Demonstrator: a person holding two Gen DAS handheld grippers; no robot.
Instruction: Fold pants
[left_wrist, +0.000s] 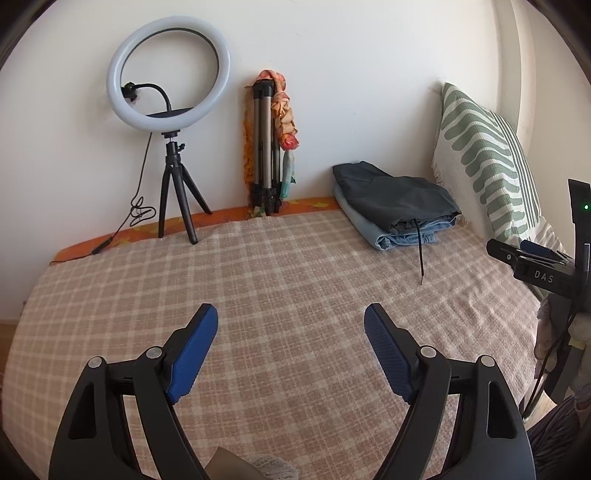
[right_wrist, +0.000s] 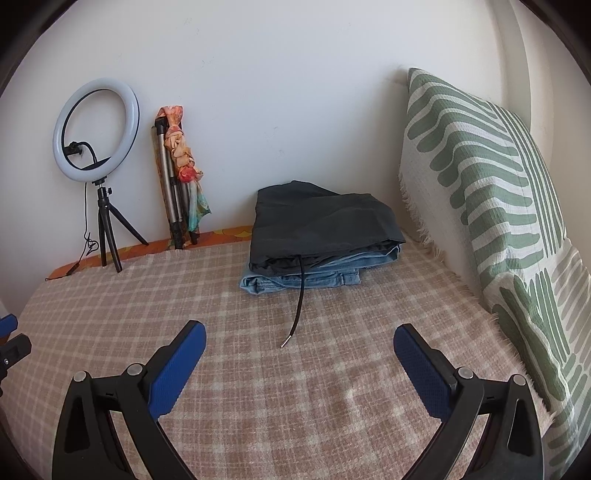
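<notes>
Pants sit stacked at the far end of the bed, hard against the green-patterned pillow: dark grey pants folded on top of blue jeans, with a black drawstring trailing out toward us over the checked blanket. Both claws hover well short of the pillow, holding nothing; the left gripper and right gripper each have their blue pads spread wide. I'd judge the stack already folded, so the step in hand is likely fetching or finishing. Better to tuck that drawstring in first, then pinch the whole top layer near the pillow-side fold, not one ply.
</notes>
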